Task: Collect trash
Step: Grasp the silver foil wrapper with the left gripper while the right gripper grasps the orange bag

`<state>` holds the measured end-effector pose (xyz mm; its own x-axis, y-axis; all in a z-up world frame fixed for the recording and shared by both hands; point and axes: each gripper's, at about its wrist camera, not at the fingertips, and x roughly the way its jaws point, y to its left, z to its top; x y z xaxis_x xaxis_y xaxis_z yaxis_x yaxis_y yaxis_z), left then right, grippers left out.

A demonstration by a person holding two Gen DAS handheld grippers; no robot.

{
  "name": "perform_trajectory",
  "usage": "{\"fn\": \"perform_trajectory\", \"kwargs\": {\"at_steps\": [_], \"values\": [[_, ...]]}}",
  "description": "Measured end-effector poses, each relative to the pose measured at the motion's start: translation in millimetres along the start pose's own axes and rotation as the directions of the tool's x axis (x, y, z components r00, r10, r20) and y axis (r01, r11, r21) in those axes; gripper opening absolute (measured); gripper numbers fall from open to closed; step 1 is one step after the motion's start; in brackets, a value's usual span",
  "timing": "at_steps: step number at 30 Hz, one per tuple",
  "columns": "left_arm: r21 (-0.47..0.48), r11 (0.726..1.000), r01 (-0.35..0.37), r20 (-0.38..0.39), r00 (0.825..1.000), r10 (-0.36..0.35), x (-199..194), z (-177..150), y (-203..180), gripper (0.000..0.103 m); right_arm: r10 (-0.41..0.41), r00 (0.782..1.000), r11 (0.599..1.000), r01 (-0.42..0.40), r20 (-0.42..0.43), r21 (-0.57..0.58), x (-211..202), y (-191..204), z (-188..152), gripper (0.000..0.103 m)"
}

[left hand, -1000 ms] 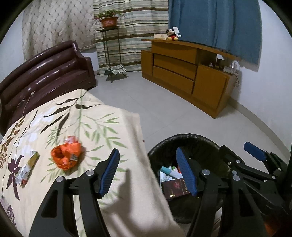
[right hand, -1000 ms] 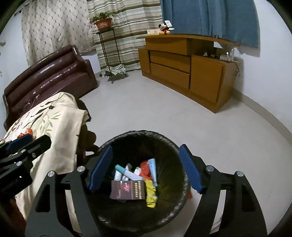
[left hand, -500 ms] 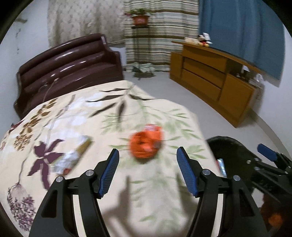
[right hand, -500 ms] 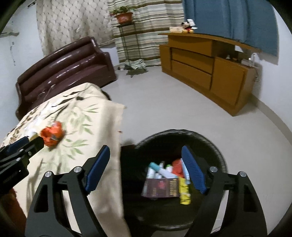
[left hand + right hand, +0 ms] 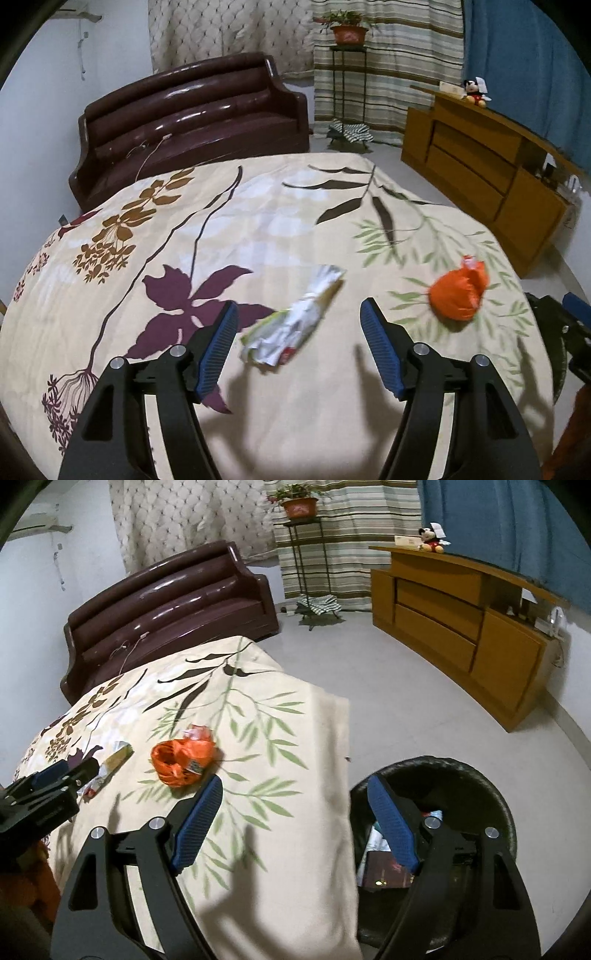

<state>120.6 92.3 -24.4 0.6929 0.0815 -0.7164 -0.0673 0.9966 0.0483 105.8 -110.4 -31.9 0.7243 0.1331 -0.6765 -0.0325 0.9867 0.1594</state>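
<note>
A crumpled silver and green wrapper (image 5: 295, 319) lies on the floral cloth (image 5: 221, 221), just ahead of my open, empty left gripper (image 5: 297, 326). A crumpled orange wrapper (image 5: 458, 293) lies to its right. In the right wrist view the orange wrapper (image 5: 183, 762) sits ahead and left of my open, empty right gripper (image 5: 295, 808), and the silver wrapper (image 5: 110, 766) lies beside the left gripper (image 5: 55, 779). A black trash bin (image 5: 491, 786) holding several pieces of trash stands on the floor at the table's right edge.
A dark brown sofa (image 5: 195, 114) stands behind the table. A wooden cabinet (image 5: 461, 620) runs along the right wall with a plush toy (image 5: 430, 539) on top. A plant stand (image 5: 301, 550) is by the striped curtain. Pale floor (image 5: 369, 686) lies between table and cabinet.
Both grippers have swung left from the bin toward the table. The left gripper now faces the silver wrapper; the right gripper now straddles the table's edge and the bin.
</note>
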Motion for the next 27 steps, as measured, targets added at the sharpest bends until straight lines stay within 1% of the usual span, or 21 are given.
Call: {"fn": "perform_trajectory", "kwargs": {"at_steps": [3, 9, 10, 15, 19, 20, 21, 27], "values": [[0.011, 1.000, 0.001, -0.007, 1.000, -0.001, 7, 2, 5, 0.067, 0.005, 1.000, 1.000, -0.005, -0.011, -0.008, 5, 8, 3, 0.079], [0.029, 0.999, 0.045, -0.060, 0.997, -0.043, 26, 6, 7, 0.066, 0.017, 0.999, 0.999, -0.018, -0.030, -0.030, 14, 22, 6, 0.079], [0.033, 0.998, 0.051, -0.068, 0.996, -0.048, 29, 6, 7, 0.064, 0.020, 0.999, 0.999, -0.021, -0.032, -0.033, 15, 24, 7, 0.079], [0.031, 0.996, 0.078, -0.101, 0.992, -0.075, 36, 2, 8, 0.042, 0.035, 0.998, 0.998, -0.038, -0.042, -0.059, 22, 39, 10, 0.079], [0.044, 0.995, 0.091, -0.096, 0.992, -0.087, 36, 1, 7, 0.030, 0.047, 0.998, 0.995, -0.051, -0.052, -0.081, 27, 52, 11, 0.079], [0.046, 0.995, 0.090, -0.094, 0.992, -0.085, 36, 1, 7, 0.026, 0.050, 0.997, 0.995, -0.055, -0.055, -0.087, 29, 54, 12, 0.079], [0.048, 0.995, 0.090, -0.091, 0.992, -0.086, 36, 1, 8, 0.023, 0.052, 0.997, 0.994, -0.058, -0.059, -0.093, 30, 57, 12, 0.079], [0.029, 0.994, 0.109, -0.087, 0.991, -0.106, 35, 2, 12, 0.022, 0.044, 0.995, 0.990, -0.055, -0.088, -0.127, 42, 70, 13, 0.079]]}}
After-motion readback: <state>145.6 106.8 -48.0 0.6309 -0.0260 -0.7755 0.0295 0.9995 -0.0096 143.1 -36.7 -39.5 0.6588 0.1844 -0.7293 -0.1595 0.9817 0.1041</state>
